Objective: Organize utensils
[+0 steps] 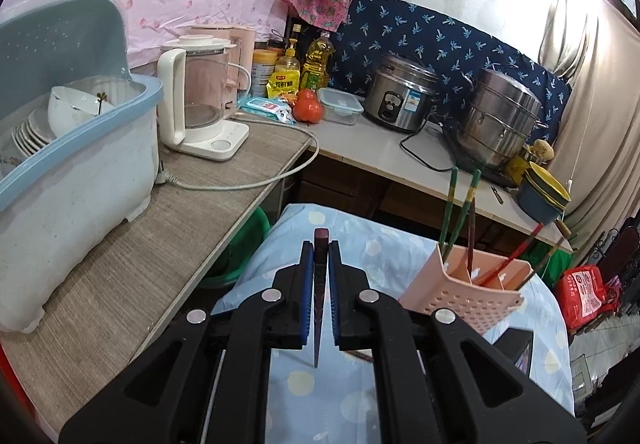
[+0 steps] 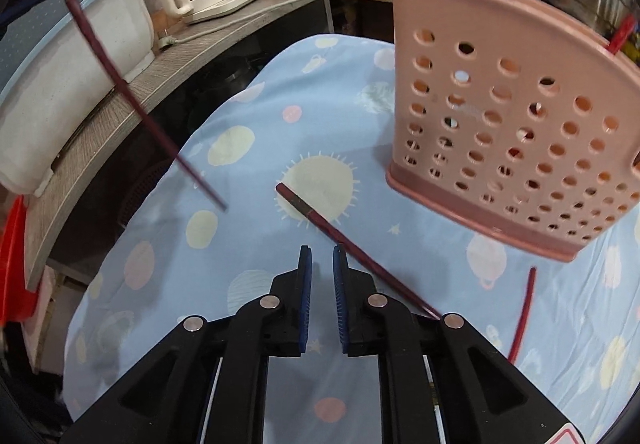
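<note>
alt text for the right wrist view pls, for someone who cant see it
The right gripper hovers with nothing between its slightly parted jaws over a blue patterned cloth, where a dark red chopstick lies just right of its tips. A pink perforated utensil holder stands beyond; another dark red chopstick hangs in mid-air at left.

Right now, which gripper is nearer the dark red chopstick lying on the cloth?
Right. The right gripper hovers just beside the dark red chopstick, jaws empty. The left gripper is off to its left, holding another chopstick in the air.

Bare cloth [image 2: 248, 228] left of the pink holder [image 2: 508, 131]; counter [image 2: 132, 91] beyond.
</note>
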The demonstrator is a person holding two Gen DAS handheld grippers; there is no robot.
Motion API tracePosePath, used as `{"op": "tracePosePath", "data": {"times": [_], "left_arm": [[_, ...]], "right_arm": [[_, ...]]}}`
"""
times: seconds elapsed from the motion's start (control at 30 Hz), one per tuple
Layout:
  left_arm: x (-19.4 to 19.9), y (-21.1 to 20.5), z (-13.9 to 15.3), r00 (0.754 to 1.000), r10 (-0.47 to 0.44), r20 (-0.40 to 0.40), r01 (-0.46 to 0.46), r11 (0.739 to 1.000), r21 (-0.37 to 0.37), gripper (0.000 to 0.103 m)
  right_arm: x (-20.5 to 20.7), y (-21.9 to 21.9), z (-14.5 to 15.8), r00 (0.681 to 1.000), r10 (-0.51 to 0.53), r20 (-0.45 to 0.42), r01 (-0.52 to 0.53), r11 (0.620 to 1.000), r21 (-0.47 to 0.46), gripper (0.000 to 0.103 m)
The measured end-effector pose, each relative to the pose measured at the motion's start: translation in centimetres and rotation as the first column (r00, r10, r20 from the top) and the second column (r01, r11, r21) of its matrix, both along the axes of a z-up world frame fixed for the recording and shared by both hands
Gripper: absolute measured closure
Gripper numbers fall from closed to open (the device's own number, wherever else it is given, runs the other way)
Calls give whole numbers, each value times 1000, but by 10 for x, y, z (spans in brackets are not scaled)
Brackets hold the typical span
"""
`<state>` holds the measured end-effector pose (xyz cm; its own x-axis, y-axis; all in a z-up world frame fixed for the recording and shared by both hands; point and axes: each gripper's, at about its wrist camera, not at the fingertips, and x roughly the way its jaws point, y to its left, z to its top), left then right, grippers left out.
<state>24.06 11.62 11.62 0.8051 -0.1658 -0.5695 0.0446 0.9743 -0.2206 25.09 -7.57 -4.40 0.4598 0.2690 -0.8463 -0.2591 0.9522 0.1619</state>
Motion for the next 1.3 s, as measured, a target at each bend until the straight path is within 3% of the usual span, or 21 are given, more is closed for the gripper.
{"op": "tracePosePath", "data": {"times": [0.17,0.63,0.83,1.03,1.3], "left_arm": [[22,1,-1,1000,10,0,-10,1000,-4,96],[53,3,-8,1000,15,-8,-15,1000,-4,96],[51,2,-10,1000,16,-11,-16,1000,-8,96],[41,0,-10,1000,3,-11,-3,1000,-2,96],[16,-13,-4,999,-30,-12,30,1000,3,96]], "right_arm": [[13,14,-7,1000,29,10,-29,1000,-13,80],[47,36,-32,995,96,-22,-97,993,-63,80],[39,42,-31,992,123,-3,-122,987,-103,90],[20,30,0,995,71,71,-66,995,-73,95],[-13,-29,83,965,-108,240,99,994,49,95]]}}
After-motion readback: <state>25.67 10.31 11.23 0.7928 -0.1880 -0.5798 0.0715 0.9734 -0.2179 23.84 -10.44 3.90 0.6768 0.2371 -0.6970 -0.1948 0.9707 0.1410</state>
